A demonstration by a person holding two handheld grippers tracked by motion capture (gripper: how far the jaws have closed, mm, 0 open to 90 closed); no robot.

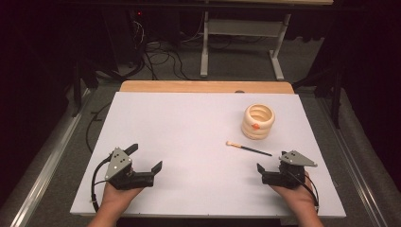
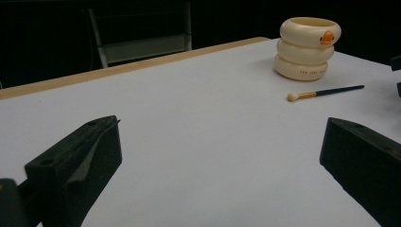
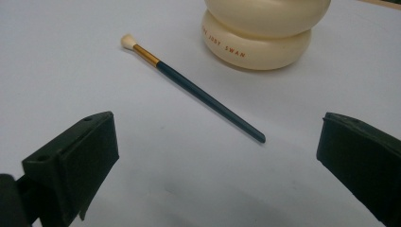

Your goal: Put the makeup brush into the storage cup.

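Observation:
A small brush [image 1: 249,149] with a dark handle, gold ferrule and pale tip lies flat on the white board [image 1: 189,118], right of centre. Behind it stands a cream ringed cup [image 1: 258,122] with an orange mark. My right gripper [image 1: 270,161] rests open at the near right, just short of the brush's handle end. In the right gripper view the brush [image 3: 198,92] lies slantwise ahead of the wide-apart jaws, with the cup [image 3: 265,33] beyond. My left gripper [image 1: 146,156] rests open and empty at the near left. Its view shows the cup [image 2: 307,47] and brush [image 2: 326,91] far off.
The white board lies on a wooden table whose far edge [image 1: 203,86] shows behind it. Past the table, a metal-legged stand [image 1: 241,38] and tangled cables [image 1: 161,59] sit on the dark floor. A rail [image 1: 47,156] runs along the left side.

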